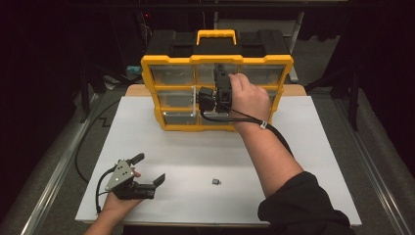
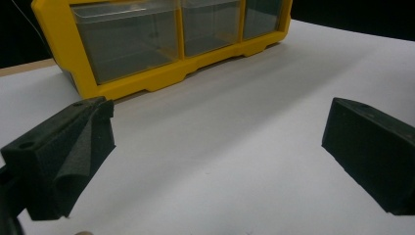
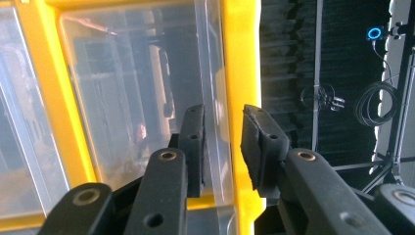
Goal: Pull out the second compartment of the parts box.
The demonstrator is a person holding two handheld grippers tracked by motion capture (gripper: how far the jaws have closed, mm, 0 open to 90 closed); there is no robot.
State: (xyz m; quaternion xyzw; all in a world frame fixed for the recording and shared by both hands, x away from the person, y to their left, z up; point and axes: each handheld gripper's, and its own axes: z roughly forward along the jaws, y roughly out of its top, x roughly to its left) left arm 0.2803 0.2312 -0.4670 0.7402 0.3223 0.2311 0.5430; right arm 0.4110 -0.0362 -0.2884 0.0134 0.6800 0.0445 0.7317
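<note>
Organizer [image 1: 215, 63] at the far edge of the white board [image 1: 303, 147], yellow frame, clear drawers. My right gripper [image 1: 220, 85] is up against its top row — in the right gripper view the jaws are partly apart, straddling the clear side wall of a drawer [image 3: 147, 112], one pad inside it, the other by the yellow post (contact unclear). My left gripper [image 1: 147, 169] rests low on the board, jaws spread wide, nothing between them, organizer well ahead. Small dark part [image 1: 216, 181] lies loose on the board between my arms.
</note>
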